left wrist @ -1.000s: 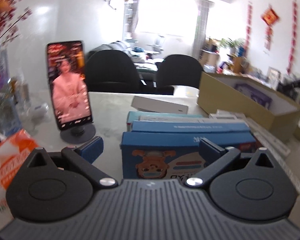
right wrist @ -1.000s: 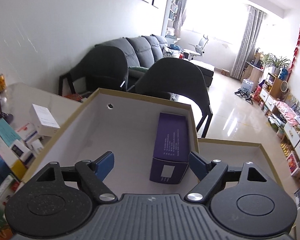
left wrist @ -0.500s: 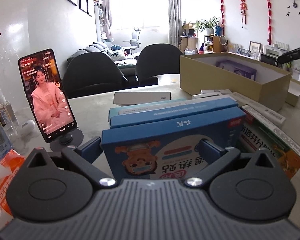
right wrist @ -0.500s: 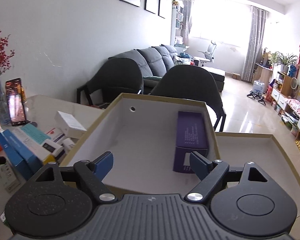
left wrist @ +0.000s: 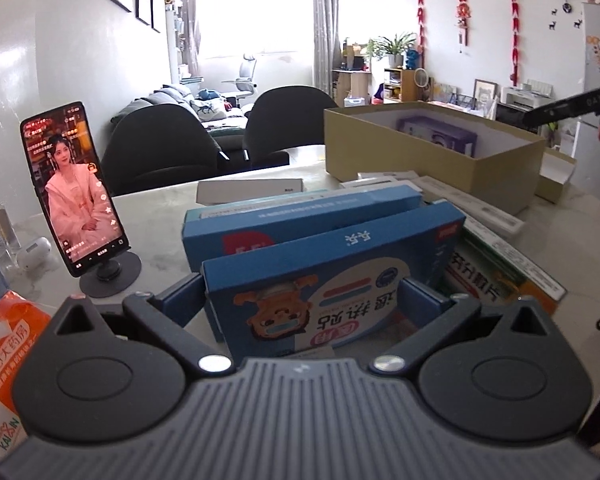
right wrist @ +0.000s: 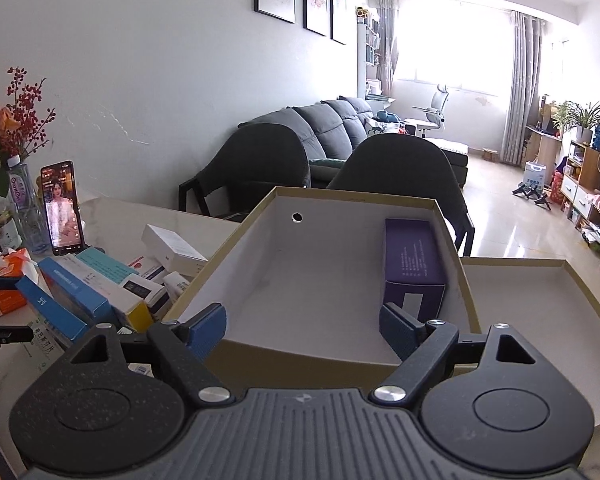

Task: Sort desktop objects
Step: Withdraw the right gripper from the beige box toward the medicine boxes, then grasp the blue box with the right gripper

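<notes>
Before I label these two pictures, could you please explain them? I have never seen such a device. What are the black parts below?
A person holds one two-finger claw in each hand; a camera on each looks forward along its fingers. The black parts are those claws. One picture shows the left claw gripping a blue box among other boxes on the table, near a phone. The other shows the right claw, open and empty, before a cardboard box holding a purple box.

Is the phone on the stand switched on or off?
On. The phone stands upright on its round stand, and its screen is lit with a picture of a person in pink.
</notes>
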`<state>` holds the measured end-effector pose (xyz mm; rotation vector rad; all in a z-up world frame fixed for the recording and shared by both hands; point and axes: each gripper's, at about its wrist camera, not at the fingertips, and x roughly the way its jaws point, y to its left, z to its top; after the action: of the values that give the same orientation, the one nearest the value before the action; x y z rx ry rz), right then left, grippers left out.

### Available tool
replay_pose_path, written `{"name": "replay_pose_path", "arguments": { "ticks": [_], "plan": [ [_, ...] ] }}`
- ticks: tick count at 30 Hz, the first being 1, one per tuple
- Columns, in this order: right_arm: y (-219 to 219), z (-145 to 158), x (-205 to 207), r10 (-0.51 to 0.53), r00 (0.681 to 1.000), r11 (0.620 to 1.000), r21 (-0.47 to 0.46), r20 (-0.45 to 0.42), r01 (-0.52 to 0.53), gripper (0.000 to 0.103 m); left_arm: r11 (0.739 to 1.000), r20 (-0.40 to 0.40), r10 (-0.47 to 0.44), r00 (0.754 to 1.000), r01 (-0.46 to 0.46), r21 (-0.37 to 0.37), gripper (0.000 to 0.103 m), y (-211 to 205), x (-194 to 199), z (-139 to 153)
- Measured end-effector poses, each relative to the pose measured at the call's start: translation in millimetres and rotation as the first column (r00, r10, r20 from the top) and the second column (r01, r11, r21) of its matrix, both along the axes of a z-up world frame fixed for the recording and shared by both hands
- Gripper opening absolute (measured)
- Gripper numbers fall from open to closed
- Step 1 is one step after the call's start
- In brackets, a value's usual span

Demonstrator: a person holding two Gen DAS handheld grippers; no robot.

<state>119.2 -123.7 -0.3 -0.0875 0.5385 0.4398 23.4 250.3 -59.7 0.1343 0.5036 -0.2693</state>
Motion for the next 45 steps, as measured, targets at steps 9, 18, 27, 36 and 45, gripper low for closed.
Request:
{"name": "replay_pose_path", "arguments": {
  "ticks": [9,18,27,36,45],
  "plan": [
    [6,-1,-7,0.031,1.000,0.999,0.023,-0.008,-0.030,0.087,0.993,0.012,-0.061,0.998,0.059,0.102,0.103,-11,-8,-3],
    [14,-5,-11,0.052,0.999,0.998,0.020,-0.018,-0.051,0.088,0.954,0.062,-0.112,0.992,0.090,0.286,0.103,-26,-1,1],
    [14,-8,-12,0.055,0.998,0.998,0.030,-0.024,-0.055,0.088,0.981,-0.019,-0.055,0.998,0.058,0.183,0.103,-10,25,-5],
    [17,-4,-22,0.101,0.995,0.994,0.038,-0.010,-0.100,0.088,0.992,-0.029,-0.044,0.999,0.047,0.114,0.103,-13,13,-5],
    [38,-1,-31,0.191,0.982,0.981,0.035,-0.001,-0.191,0.088,0.991,-0.015,-0.062,0.998,0.064,0.122,0.101,-23,-3,-2]
  ]
}}
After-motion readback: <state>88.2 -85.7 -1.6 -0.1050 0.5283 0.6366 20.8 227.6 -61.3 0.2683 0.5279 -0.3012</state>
